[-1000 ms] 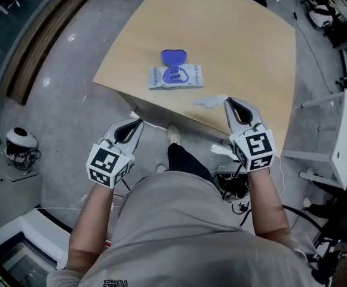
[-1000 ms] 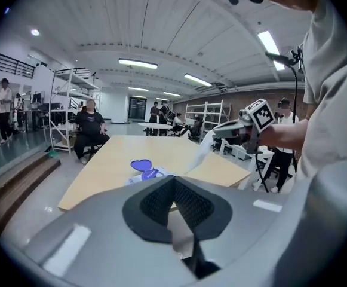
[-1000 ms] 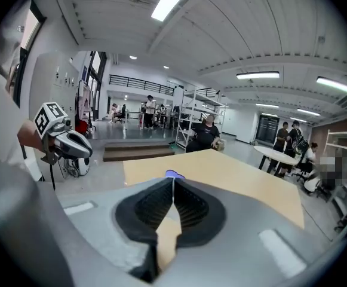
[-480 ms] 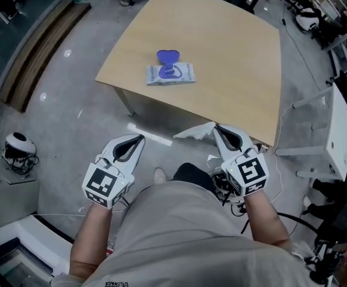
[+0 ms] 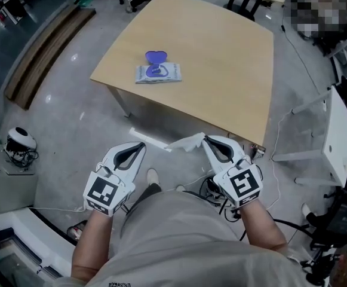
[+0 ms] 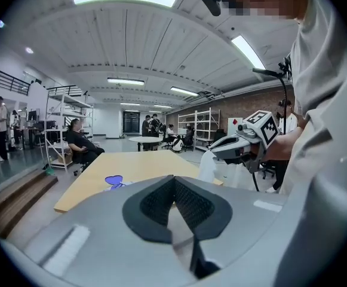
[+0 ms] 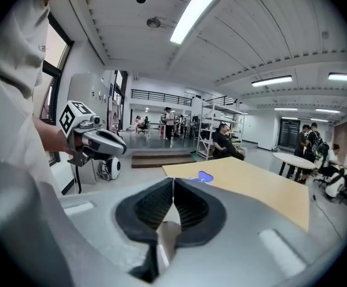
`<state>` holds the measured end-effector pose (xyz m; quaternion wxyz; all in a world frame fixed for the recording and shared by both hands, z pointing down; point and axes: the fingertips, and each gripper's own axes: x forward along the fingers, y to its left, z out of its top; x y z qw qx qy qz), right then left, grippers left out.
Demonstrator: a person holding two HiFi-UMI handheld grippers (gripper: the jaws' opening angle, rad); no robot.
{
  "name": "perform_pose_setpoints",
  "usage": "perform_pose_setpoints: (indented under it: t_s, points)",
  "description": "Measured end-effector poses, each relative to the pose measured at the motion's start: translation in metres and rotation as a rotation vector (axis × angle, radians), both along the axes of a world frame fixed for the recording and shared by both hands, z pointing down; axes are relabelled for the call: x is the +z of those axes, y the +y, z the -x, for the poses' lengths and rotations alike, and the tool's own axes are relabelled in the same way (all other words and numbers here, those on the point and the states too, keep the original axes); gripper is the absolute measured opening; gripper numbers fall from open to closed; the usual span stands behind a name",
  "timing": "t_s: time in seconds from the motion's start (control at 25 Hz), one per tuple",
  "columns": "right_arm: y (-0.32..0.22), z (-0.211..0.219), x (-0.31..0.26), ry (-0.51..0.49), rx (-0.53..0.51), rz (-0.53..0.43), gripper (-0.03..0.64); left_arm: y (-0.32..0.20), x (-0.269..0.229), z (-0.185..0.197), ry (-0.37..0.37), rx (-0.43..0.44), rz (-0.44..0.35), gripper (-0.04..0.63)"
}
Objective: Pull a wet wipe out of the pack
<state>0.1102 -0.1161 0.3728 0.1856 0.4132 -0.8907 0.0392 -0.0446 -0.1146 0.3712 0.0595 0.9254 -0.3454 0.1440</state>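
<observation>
Wet wipe (image 5: pixel 184 143) clamped at the tips of right gripper (image 5: pixel 206 140), well apart from pack (image 5: pixel 157 72) on table (image 5: pixel 233 70). Left gripper (image 5: pixel 138 146) pressed together, empty. Seemingly pinched by an edge only; liable to slip free onto the floor (image 5: pixel 71 118).

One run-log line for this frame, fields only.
left gripper: shut, empty | right gripper: shut on wet wipe | pack: on table, lid open
</observation>
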Motion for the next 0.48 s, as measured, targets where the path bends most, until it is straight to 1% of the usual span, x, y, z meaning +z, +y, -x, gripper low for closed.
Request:
perform_pose_setpoints:
  t_s: [0.28,0.48]
  points:
    - [0.059,-0.036,0.004,-0.011,-0.086,-0.007,0.008,0.070,-0.008,-0.045,0.004,-0.058,-0.008,0.006]
    - [0.090,-0.047,0.012,-0.016,-0.139,-0.009,0.008,0.113,-0.010,-0.055,-0.015,-0.105,0.011,0.006]
